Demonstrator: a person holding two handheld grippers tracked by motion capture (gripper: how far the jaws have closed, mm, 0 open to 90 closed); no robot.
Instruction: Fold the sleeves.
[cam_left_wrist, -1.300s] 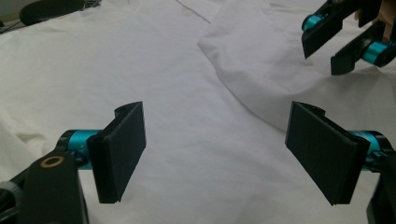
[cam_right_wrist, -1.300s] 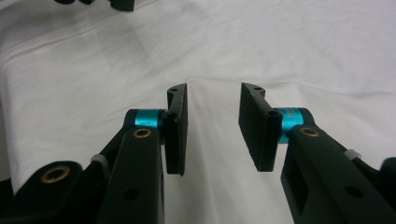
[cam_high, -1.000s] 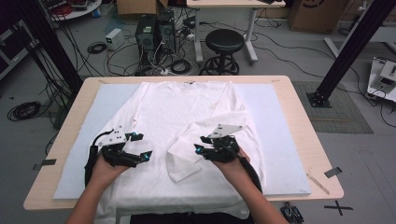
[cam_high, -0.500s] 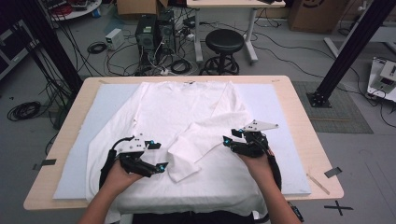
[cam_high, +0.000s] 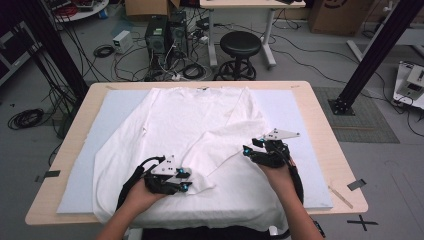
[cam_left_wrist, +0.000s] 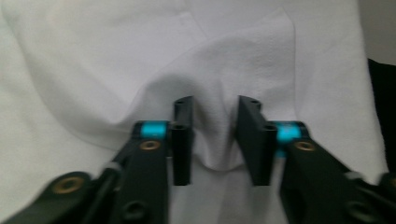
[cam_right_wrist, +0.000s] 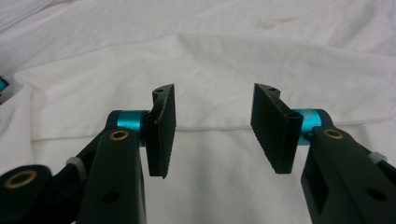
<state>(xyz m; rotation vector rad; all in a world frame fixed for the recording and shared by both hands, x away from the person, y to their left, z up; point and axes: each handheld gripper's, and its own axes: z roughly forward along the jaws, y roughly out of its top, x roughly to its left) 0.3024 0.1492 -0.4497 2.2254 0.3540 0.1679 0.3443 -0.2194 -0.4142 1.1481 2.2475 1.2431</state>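
Note:
A white long-sleeved shirt (cam_high: 200, 120) lies spread on a pale blue mat (cam_high: 295, 112), with one sleeve (cam_high: 227, 145) folded across its front. My left gripper (cam_high: 186, 181) is at that sleeve's lower end. Its jaws have just been closing, and in the left gripper view they (cam_left_wrist: 215, 100) pinch a bunched lobe of the sleeve (cam_left_wrist: 215, 140). My right gripper (cam_high: 249, 151) rests at the sleeve's upper fold on the right. Its jaws have opened a little wider, and they (cam_right_wrist: 215, 88) stand open over the folded cloth edge (cam_right_wrist: 210, 123), gripping nothing.
The mat covers most of a wooden table (cam_high: 327, 135). Tape marks (cam_high: 356, 184) sit near the table's right front corner. Beyond the far edge stand a black stool (cam_high: 240, 47), computer cases (cam_high: 162, 32) and cables on the floor.
Both hands have shifted to the right. The left gripper came down onto the sleeve's end and closed on it; the right gripper moved from the shirt's middle out to the sleeve's fold.

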